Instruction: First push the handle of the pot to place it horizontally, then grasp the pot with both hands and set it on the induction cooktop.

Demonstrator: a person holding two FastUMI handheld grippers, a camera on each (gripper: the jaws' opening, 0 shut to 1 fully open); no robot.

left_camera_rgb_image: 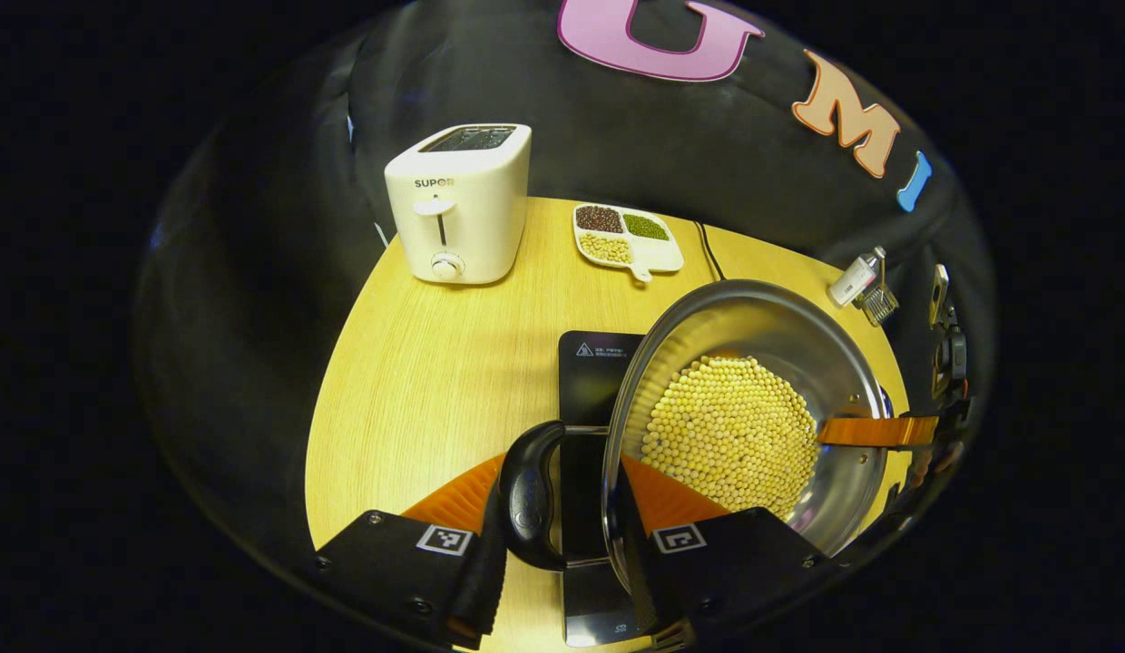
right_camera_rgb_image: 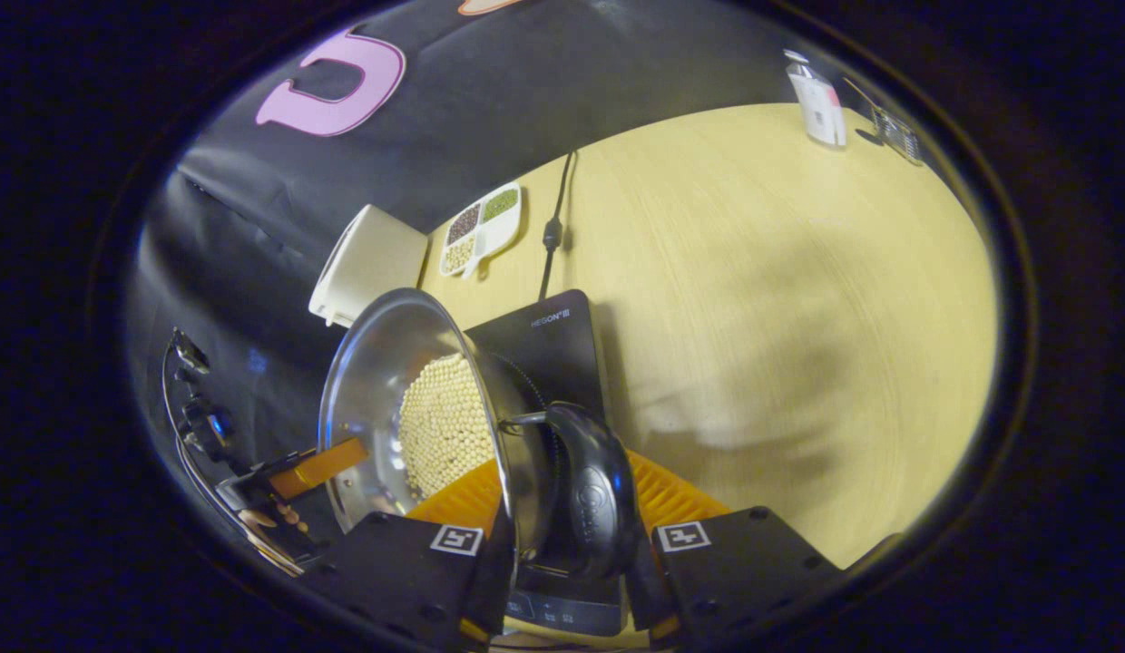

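A steel pot [left_camera_rgb_image: 798, 336] holding several soybeans [left_camera_rgb_image: 730, 431] hangs over the black induction cooktop [left_camera_rgb_image: 591, 363]; I cannot tell whether it touches it. In the left gripper view my left gripper [left_camera_rgb_image: 562, 464] is shut on the pot's black side handle [left_camera_rgb_image: 529, 497], one finger outside the handle and one inside the rim. At the pot's far rim a finger of the right gripper [left_camera_rgb_image: 875, 431] reaches in. In the right gripper view my right gripper [right_camera_rgb_image: 567, 472] is shut on the opposite black handle [right_camera_rgb_image: 591, 497] of the pot [right_camera_rgb_image: 372, 363], above the cooktop [right_camera_rgb_image: 549, 349]. The left gripper [right_camera_rgb_image: 317, 467] holds the far rim.
On the wooden table [left_camera_rgb_image: 417, 363] a white toaster [left_camera_rgb_image: 458, 204] stands at the back left, with a divided dish of beans [left_camera_rgb_image: 626, 236] beside it. A black cable [left_camera_rgb_image: 708, 249] runs back from the cooktop. A small white bottle [left_camera_rgb_image: 857, 277] and a wire utensil [left_camera_rgb_image: 880, 304] lie at the far right.
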